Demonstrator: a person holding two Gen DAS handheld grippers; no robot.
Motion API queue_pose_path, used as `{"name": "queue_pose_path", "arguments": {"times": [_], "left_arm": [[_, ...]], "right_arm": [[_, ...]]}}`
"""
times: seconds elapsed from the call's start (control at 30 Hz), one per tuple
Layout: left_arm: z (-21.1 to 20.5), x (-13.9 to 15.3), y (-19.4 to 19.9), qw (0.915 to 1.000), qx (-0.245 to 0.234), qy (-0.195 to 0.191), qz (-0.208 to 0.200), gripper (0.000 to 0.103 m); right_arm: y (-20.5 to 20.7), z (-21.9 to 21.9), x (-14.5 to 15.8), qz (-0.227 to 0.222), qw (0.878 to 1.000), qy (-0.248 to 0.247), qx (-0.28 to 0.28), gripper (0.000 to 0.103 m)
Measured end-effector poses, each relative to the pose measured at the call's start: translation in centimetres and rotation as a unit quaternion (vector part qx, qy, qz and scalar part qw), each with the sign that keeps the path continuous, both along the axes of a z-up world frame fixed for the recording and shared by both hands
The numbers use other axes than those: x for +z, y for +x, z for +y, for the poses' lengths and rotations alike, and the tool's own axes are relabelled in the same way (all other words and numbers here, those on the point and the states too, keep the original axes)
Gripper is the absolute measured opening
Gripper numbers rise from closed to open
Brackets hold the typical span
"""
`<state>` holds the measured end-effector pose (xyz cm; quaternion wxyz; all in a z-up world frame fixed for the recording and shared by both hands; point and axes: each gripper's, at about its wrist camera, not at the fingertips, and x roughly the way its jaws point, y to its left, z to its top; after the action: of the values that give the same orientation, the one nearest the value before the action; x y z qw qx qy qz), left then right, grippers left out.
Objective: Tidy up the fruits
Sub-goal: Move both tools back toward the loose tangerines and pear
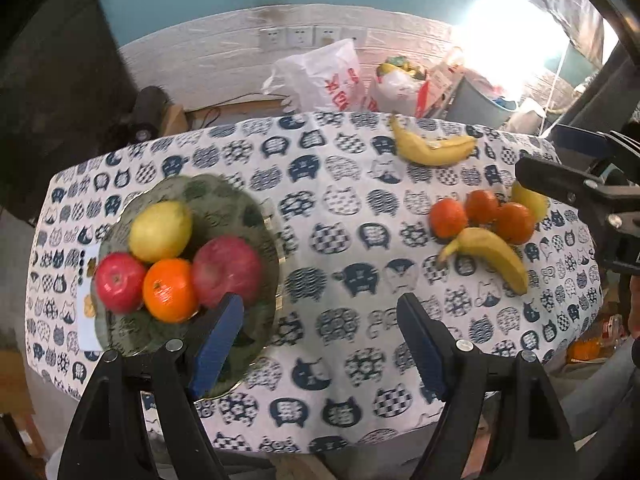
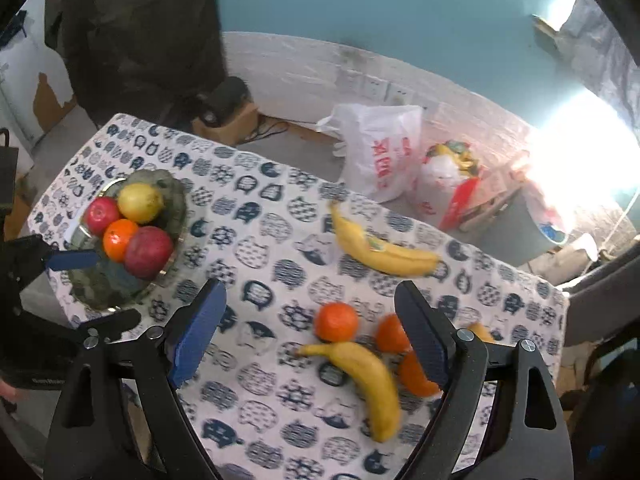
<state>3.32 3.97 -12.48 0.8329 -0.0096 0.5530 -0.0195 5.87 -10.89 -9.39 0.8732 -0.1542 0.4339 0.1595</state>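
Observation:
A green glass plate (image 1: pixel 240 208) (image 2: pixel 176 196) on the table's left holds a yellow pear (image 1: pixel 160 230), two red apples (image 1: pixel 120 282) (image 1: pixel 228 266) and an orange (image 1: pixel 170 290). On the right lie three oranges (image 1: pixel 448 218) (image 2: pixel 336 320), a near banana (image 1: pixel 492 254) (image 2: pixel 368 380), a far banana (image 1: pixel 432 148) (image 2: pixel 380 250) and a yellow fruit (image 1: pixel 532 200). My left gripper (image 1: pixel 320 328) is open and empty, beside the plate's near right edge. My right gripper (image 2: pixel 308 332) is open and empty above the near banana and oranges.
A cat-print cloth (image 1: pixel 340 216) covers the small table. Behind it on the floor stand a white plastic bag (image 1: pixel 324 76) (image 2: pixel 380 152), other bags and a bucket (image 1: pixel 480 104). A white card (image 1: pixel 86 300) lies under the plate's left side.

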Motion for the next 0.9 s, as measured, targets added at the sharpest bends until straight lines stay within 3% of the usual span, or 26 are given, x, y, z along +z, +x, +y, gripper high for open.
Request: {"name": "queue_pose_path", "arguments": {"times": [0.37, 0.9], "left_arm": [[-5.7, 0.3, 2.2, 0.999, -0.041, 0.018, -0.004, 0.081], [-10.2, -1.8, 6.2, 0.9978, -0.062, 0.014, 0.018, 0.081]], "right_arm": [[-0.3, -6.0, -0.5, -0.004, 0.999, -0.027, -0.032, 0.087], [1.4, -12.7, -2.1, 0.018, 0.995, -0.012, -0.093, 0.087]]}}
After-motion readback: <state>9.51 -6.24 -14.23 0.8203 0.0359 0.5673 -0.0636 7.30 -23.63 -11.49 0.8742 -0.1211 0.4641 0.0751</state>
